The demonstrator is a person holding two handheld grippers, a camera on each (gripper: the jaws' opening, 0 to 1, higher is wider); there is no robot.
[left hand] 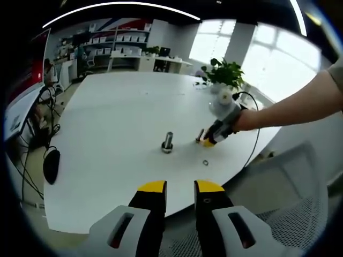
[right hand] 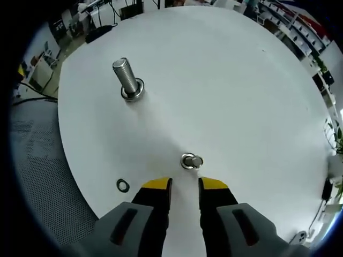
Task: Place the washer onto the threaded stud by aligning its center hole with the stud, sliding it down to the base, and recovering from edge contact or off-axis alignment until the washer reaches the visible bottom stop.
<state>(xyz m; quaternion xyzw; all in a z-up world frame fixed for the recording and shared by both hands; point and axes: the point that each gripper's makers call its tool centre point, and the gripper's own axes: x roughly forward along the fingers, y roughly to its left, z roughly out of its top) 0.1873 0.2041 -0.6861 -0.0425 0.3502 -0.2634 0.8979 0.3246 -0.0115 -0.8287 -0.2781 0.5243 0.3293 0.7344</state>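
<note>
Right tongs [right hand: 185, 186] hover low over the white table [right hand: 241, 96], jaws narrowly parted and holding nothing, with a short bolt [right hand: 191, 161] standing just ahead of the tips. The washer [right hand: 122, 185], a small dark ring, lies flat on the table to the left of the jaws, near the edge. The threaded stud [right hand: 127, 78] stands upright farther off, a ring at its base. Left tongs [left hand: 180, 190] hang off the table's edge, jaws slightly apart, empty; the washer [left hand: 205, 162] lies ahead of them.

My two grippers, the left gripper [left hand: 180, 187] and right gripper [right hand: 185, 184], have grey bodies, black jaws, yellow tips.
</note>
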